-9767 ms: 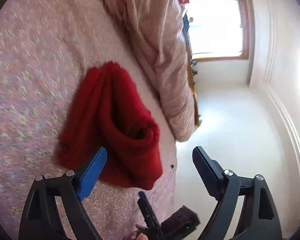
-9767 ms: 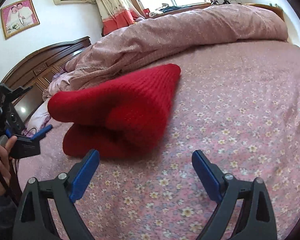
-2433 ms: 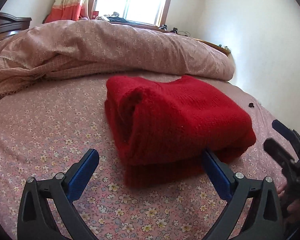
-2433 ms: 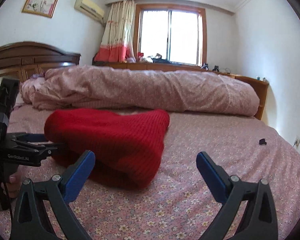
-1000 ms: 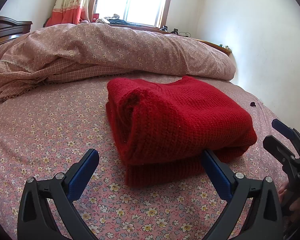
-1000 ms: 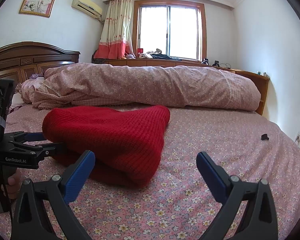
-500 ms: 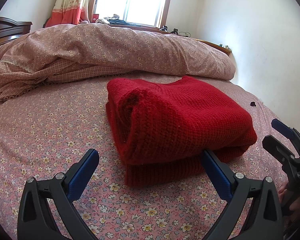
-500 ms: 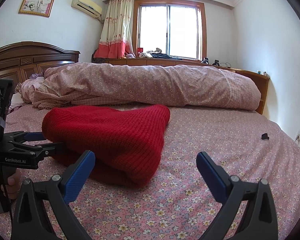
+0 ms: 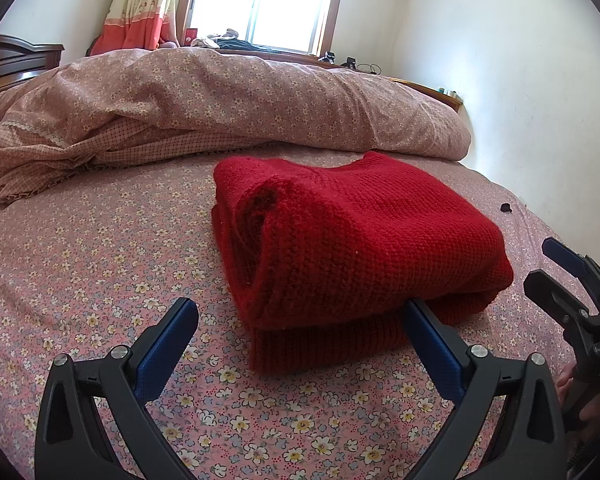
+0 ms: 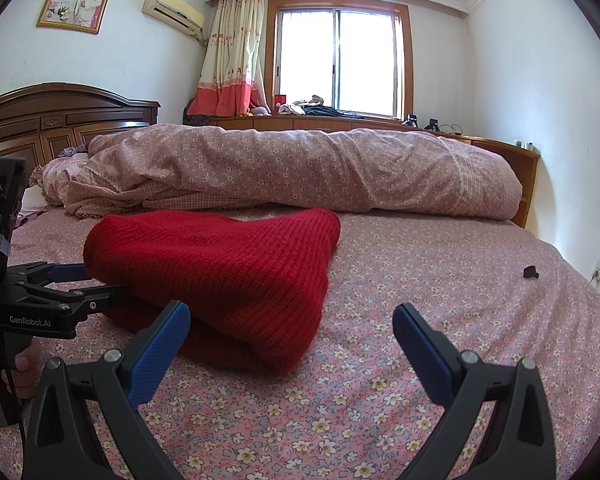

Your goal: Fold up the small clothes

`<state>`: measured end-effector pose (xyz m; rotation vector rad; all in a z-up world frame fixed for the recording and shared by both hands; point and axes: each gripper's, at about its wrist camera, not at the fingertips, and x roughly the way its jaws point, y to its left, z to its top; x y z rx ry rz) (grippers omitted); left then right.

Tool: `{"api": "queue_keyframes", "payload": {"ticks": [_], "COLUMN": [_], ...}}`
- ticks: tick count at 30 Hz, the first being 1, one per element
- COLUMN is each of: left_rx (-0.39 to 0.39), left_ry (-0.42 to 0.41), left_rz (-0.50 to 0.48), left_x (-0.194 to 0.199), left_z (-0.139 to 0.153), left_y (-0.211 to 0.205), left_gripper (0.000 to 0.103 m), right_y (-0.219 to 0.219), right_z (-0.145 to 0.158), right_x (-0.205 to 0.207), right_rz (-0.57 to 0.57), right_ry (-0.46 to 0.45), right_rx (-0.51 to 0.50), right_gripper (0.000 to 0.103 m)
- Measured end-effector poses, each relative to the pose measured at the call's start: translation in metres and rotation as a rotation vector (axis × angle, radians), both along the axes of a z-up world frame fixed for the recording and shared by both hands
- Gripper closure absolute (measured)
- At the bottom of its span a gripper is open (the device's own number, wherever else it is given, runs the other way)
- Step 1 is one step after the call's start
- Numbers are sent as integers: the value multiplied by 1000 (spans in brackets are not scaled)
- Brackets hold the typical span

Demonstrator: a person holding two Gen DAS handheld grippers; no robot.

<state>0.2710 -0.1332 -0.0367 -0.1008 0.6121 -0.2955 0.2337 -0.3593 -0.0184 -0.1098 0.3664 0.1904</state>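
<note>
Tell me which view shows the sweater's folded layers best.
Left wrist. It faces the red sweater's open end, where the stacked layers and the rolled edge show. The right wrist view shows only its smooth knit top and a rounded fold.

Bed [image 10: 440, 280], pink floral sheet; three items resting on it.
Folded red knit sweater [image 9: 360, 236] lies on the sheet near mid-bed, layers stacked. Rolled floral duvet [image 10: 300, 168] runs along the far edge, from the headboard end to the foot end, just behind the sweater. A small black object [image 10: 531, 271] sits alone near the foot edge, well apart from both.
</note>
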Motion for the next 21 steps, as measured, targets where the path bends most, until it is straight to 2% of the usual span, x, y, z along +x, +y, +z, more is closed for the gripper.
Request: {"api": "queue_keyframes", "payload": {"ticks": [7, 21], "left_rx": [30, 23], "left_ry": [-15, -13], "left_rz": [-11, -12], "left_x": [-1, 0], "left_z": [0, -1], "left_y": [-6, -1], "left_gripper": [5, 5], "right_y": [0, 0], "right_z": [0, -2], "right_x": [0, 1], "right_rz": [0, 0], "right_ry": [1, 4], "right_rx": [-1, 0], "right_gripper": [0, 0]}}
